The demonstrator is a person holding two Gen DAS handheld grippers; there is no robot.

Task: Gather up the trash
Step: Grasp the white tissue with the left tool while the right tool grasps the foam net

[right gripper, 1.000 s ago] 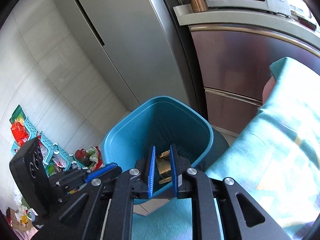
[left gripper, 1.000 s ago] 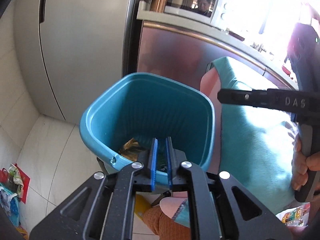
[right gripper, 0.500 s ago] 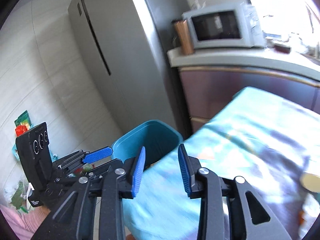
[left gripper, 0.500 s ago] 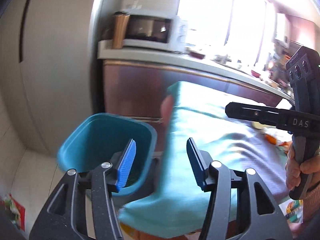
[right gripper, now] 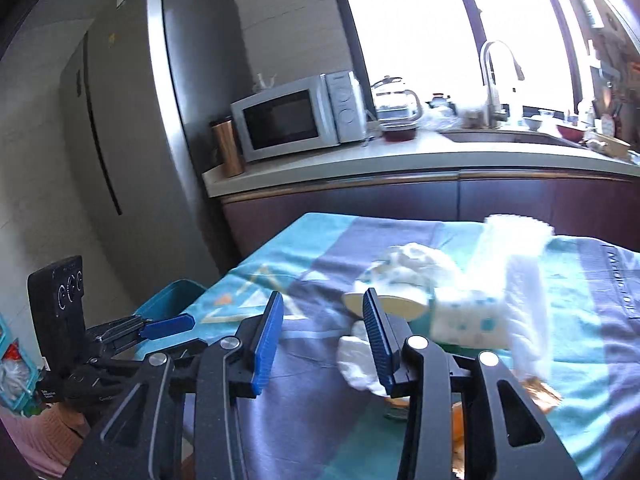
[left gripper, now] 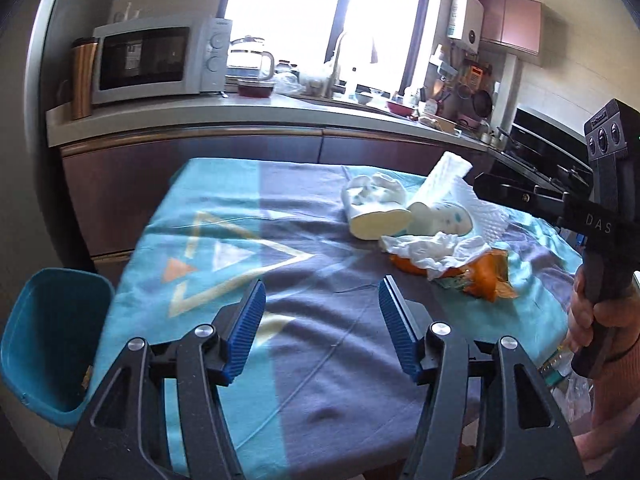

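A blue trash bin (left gripper: 52, 344) stands on the floor left of the table; its rim also shows in the right wrist view (right gripper: 168, 300). On the teal and grey tablecloth (left gripper: 280, 264) lie a crumpled white tissue (left gripper: 432, 250), an orange wrapper (left gripper: 480, 276), a tissue pack (left gripper: 444, 216) with a sheet sticking up, and a white pouch (left gripper: 376, 204). My left gripper (left gripper: 322, 326) is open and empty over the cloth, short of the trash. My right gripper (right gripper: 322, 340) is open and empty, its right finger just in front of the tissue (right gripper: 356, 368).
A kitchen counter (left gripper: 240, 110) with a microwave (left gripper: 156, 60), a kettle and a sink runs behind the table. A tall fridge (right gripper: 132, 140) stands at the left. Bags and packets lie on the floor at the far left (right gripper: 12, 372).
Both grippers were shut over the bin, then opened and swung right, away from the bin to over the table. The trash pile has come into view.
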